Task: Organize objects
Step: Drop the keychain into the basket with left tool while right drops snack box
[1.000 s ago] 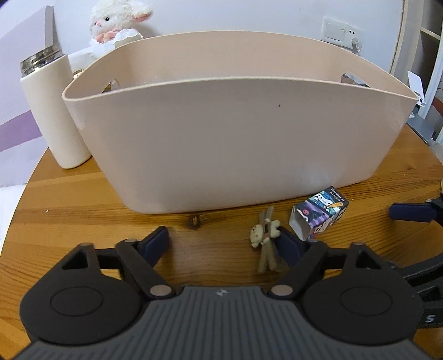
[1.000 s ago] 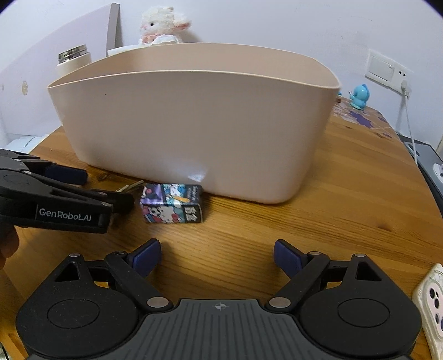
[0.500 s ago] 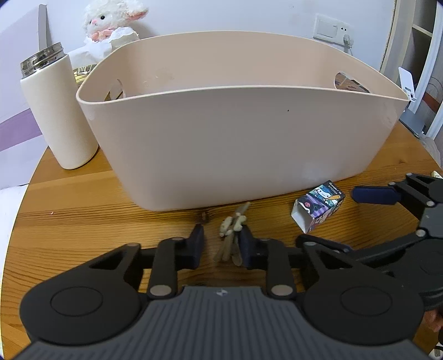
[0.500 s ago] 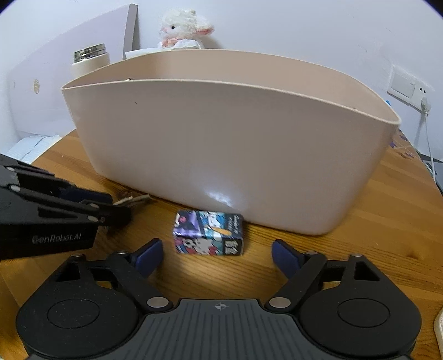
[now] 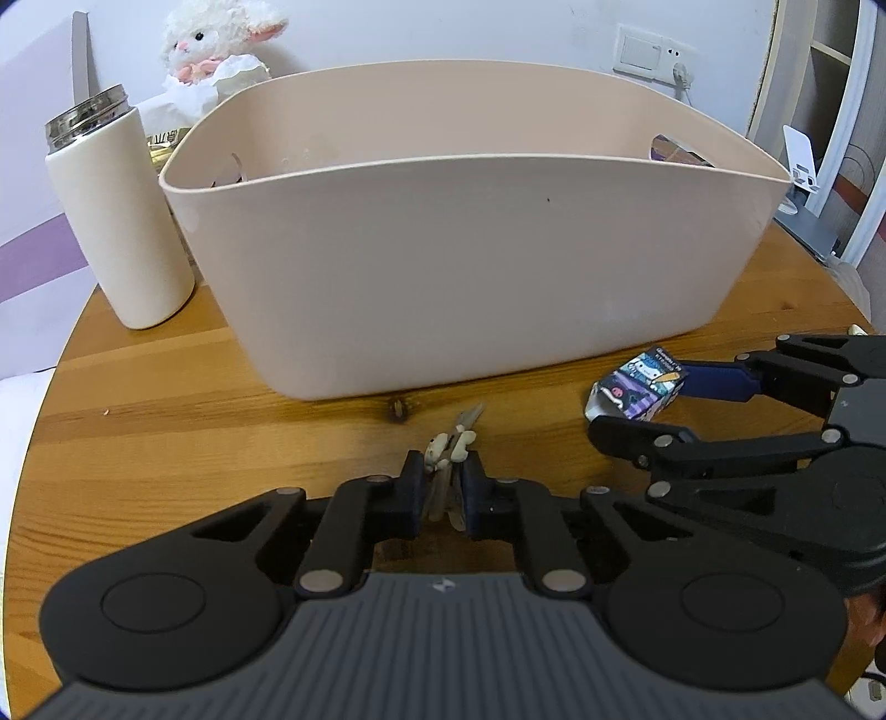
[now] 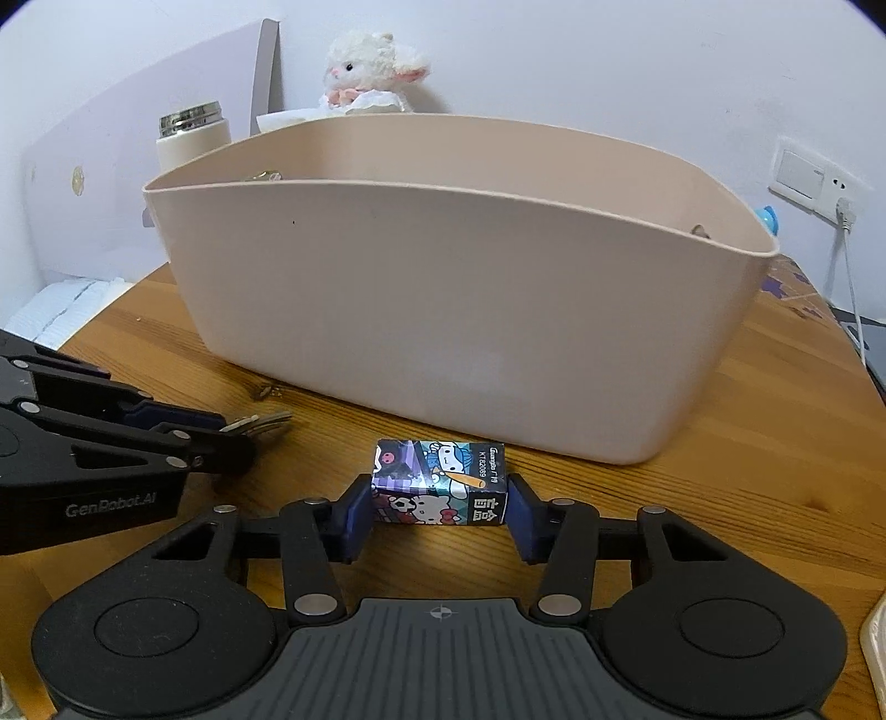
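Observation:
A large beige plastic basket stands on the round wooden table; it also shows in the right wrist view. My left gripper is shut on a bunch of keys with a small cream charm, low on the table in front of the basket. The keys stick out of it in the right wrist view. My right gripper is shut on a small cartoon-printed box, which rests on the table. The box also shows in the left wrist view.
A white flask with a steel top stands left of the basket. A plush lamb sits behind it. A wall socket with a cable is at the right. A phone edge lies at the near right.
Both grippers have closed: the left one on the keys, the right one on the cartoon box after moving up to it. The basket looks nearer in both views.

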The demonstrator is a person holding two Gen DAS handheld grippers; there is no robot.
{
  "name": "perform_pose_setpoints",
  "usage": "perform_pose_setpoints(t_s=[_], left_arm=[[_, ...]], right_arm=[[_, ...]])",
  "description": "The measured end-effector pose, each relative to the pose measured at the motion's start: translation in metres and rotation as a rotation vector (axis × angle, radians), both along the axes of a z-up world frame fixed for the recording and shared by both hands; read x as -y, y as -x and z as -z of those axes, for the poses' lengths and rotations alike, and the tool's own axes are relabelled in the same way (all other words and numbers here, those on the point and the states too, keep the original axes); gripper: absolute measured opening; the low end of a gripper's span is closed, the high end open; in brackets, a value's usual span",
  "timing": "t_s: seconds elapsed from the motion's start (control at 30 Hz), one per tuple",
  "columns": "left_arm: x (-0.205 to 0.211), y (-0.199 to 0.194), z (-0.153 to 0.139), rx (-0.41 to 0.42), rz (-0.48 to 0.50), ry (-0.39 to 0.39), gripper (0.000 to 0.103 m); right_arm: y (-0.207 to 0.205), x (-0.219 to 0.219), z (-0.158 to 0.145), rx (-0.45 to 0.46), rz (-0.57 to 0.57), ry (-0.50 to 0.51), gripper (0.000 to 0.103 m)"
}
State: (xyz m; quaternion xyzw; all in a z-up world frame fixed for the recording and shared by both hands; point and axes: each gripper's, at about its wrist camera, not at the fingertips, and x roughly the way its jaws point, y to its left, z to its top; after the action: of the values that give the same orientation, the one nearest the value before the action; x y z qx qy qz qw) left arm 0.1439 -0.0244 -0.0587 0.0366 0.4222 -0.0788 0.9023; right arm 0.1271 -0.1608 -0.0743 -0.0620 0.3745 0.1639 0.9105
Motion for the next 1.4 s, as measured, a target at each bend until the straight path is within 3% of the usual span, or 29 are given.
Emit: perform_pose_setpoints(t_s=[0.2,0.57,0.9,1.17,1.4], left_arm=[[-0.003,0.015,-0.014,0.029,-0.004,0.003,0.015],[-0.012,0.043,-0.067,0.159,-0.017,-0.002,0.015],[-0.012,0.035,-0.112,0.262,-0.023,-0.016,0.015],[-0.006,-0.004,-0.128,0.276,-0.041,-0.036,0.015],[0.002,-0.050,-0.116,0.205,-0.064,-0.060,0.015]], right_arm=[[0.022,0.009,-0.025,0.070,0.008,-0.015,0.047],[0.048,0.033,-0.085,0.227,0.041,-0.037,0.047],[0.032,0.036,-0.130,0.339,0.069,-0.037,0.047],[-0.005,0.035,-0.140,0.336,0.090,-0.026,0.047],[-0.040,0.032,-0.127,0.266,0.099,-0.008,0.047]])
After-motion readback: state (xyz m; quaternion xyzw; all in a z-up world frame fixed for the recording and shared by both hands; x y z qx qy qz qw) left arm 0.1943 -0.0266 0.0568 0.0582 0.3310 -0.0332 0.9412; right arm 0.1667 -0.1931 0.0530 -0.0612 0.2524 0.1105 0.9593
